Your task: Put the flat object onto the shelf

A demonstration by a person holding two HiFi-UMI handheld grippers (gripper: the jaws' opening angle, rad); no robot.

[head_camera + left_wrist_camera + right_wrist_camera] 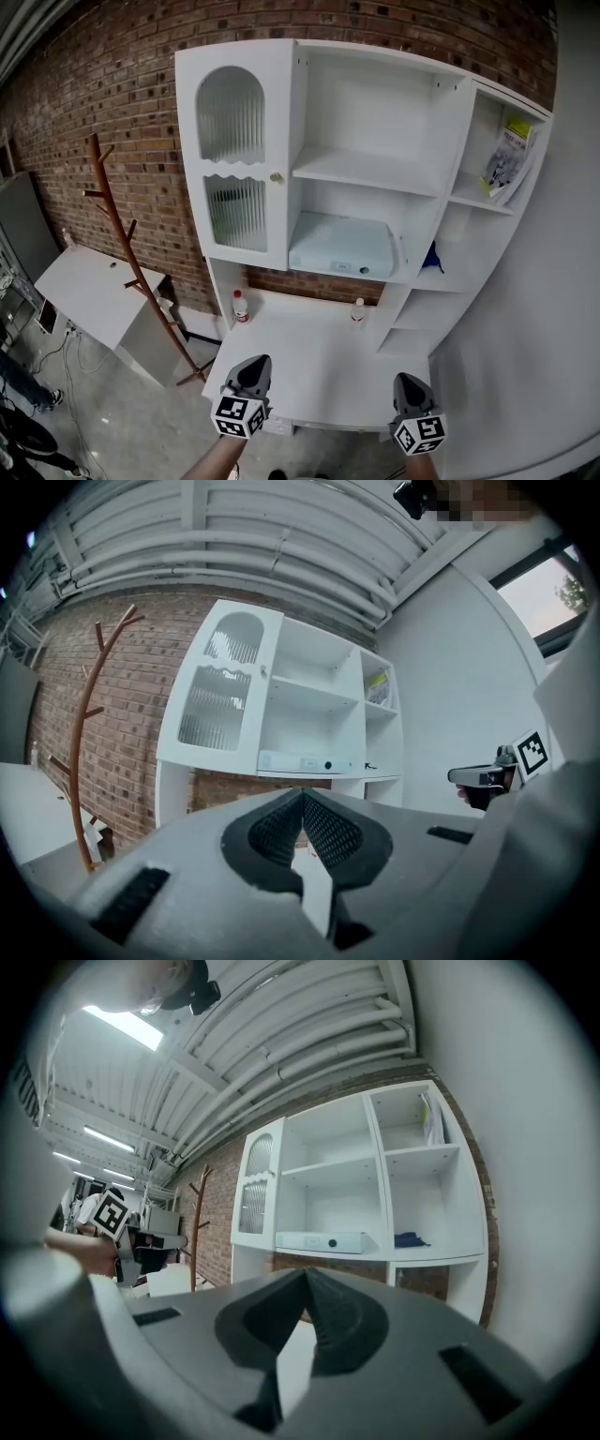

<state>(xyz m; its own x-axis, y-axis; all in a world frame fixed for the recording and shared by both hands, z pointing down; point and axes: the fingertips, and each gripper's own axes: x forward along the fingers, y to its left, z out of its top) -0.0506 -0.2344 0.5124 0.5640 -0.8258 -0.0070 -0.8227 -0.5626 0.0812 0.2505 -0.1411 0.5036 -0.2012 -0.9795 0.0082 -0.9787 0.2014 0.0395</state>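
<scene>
**Flat box on the shelf, ahead of and above both tools**

The flat box point(339, 248) lies on the unit's middle shelf point(431, 1254), its long side running across the opening. It is beyond the bench point(319, 361) and higher, roughly midway between the left tool point(251, 375) and the right tool point(410, 386). Both are pressed together, pinching nothing, well apart from it.

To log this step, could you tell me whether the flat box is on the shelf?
On it: the box lies flat in the cabinet's lower middle compartment.
</scene>
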